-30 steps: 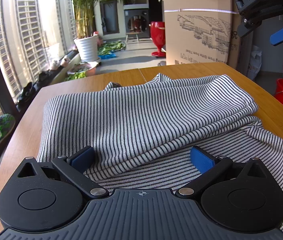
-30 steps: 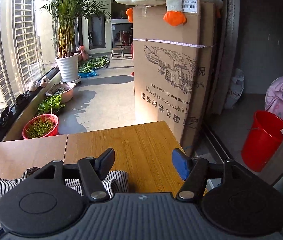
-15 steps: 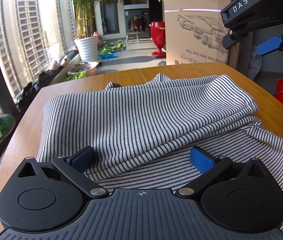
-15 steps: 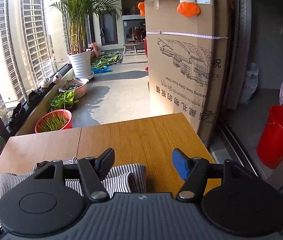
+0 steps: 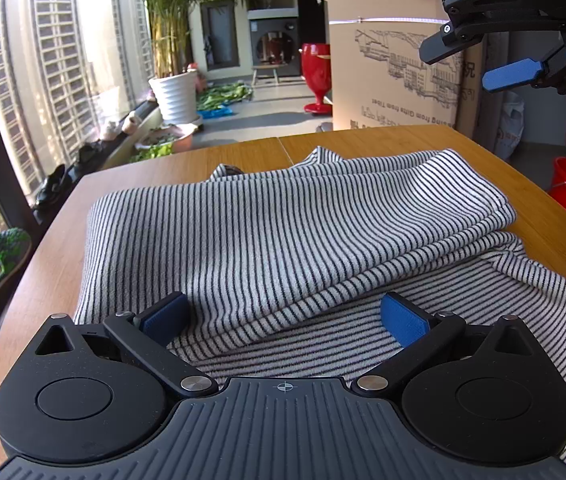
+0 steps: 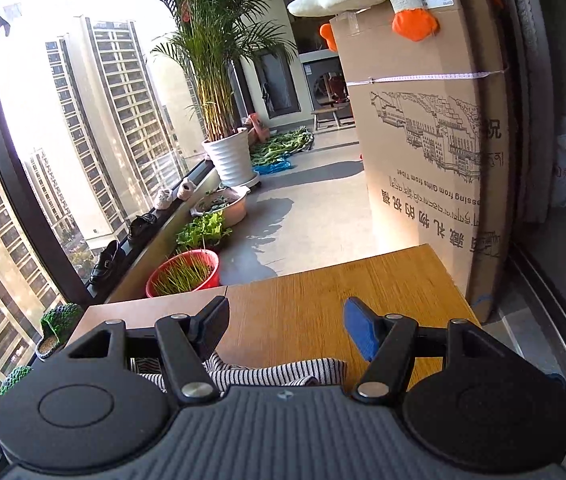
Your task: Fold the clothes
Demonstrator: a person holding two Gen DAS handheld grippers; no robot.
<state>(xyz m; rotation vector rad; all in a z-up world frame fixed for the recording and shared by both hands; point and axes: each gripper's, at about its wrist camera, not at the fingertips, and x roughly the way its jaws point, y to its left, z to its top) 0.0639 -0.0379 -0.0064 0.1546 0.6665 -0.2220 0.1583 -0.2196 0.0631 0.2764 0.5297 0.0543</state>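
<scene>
We see the striped garment (image 5: 283, 232) lying partly folded on the wooden surface (image 5: 363, 140). Our left gripper (image 5: 283, 318) sits low over its near edge, fingers (image 5: 401, 320) apart and clamping nothing. Our right gripper (image 6: 285, 330) hangs above the cloth's far side, fingers apart too, empty.
</scene>
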